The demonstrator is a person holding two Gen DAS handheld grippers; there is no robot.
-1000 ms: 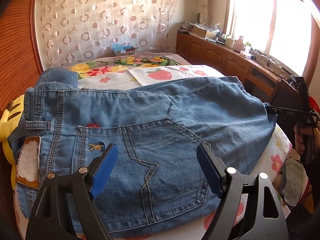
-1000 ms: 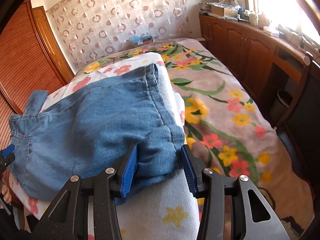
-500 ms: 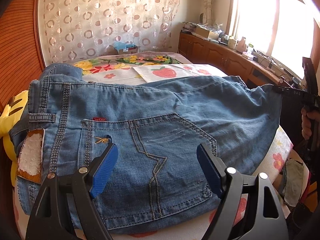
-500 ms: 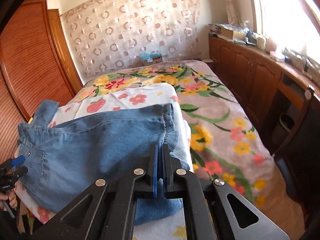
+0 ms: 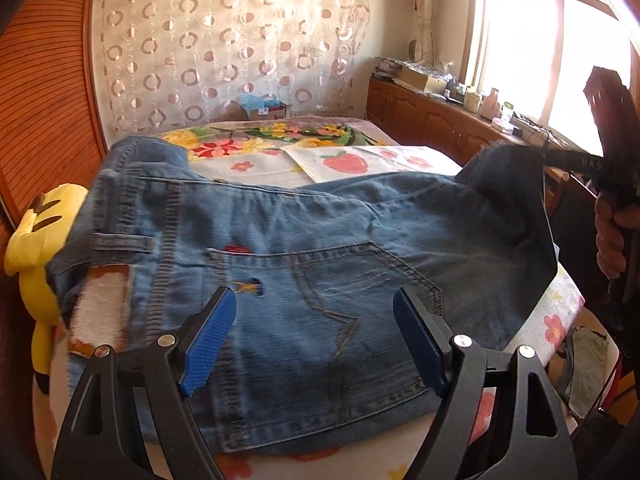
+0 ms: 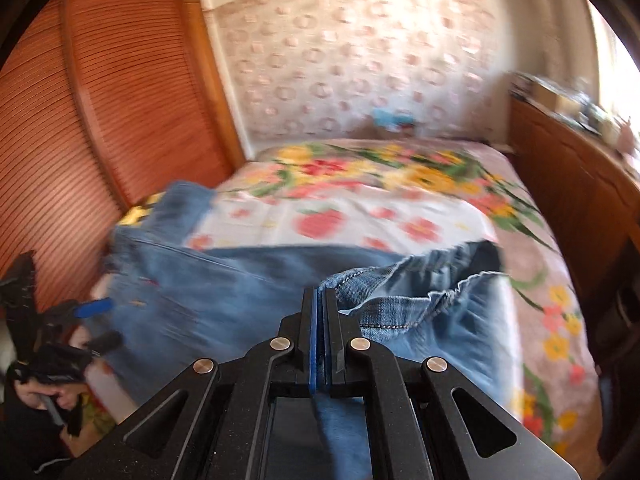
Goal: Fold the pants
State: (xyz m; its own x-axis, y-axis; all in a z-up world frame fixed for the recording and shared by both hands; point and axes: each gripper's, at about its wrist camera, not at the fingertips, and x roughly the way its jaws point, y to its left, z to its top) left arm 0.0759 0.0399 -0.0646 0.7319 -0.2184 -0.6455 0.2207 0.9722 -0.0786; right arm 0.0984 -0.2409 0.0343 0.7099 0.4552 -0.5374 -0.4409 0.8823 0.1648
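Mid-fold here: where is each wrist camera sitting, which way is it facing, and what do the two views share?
Left wrist: behind the open left gripper, low over the jeans' back pocket, facing the curtain wall; the right hand shows at far right.
Right wrist: behind the right gripper, shut on the jeans' hem, facing across the bed towards curtain and wardrobe; the left gripper appears at far left.
Shared: jeans, floral bed, curtain wall.

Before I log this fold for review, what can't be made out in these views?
- Right wrist view: motion blur smears the jeans, so the pocket detail is unreadable.
- Right wrist view: the right gripper covers the pinched denim; which layers it holds is hidden.
- Left wrist view: the left gripper covers part of the pocket; the jeans' near hem is partly hidden.
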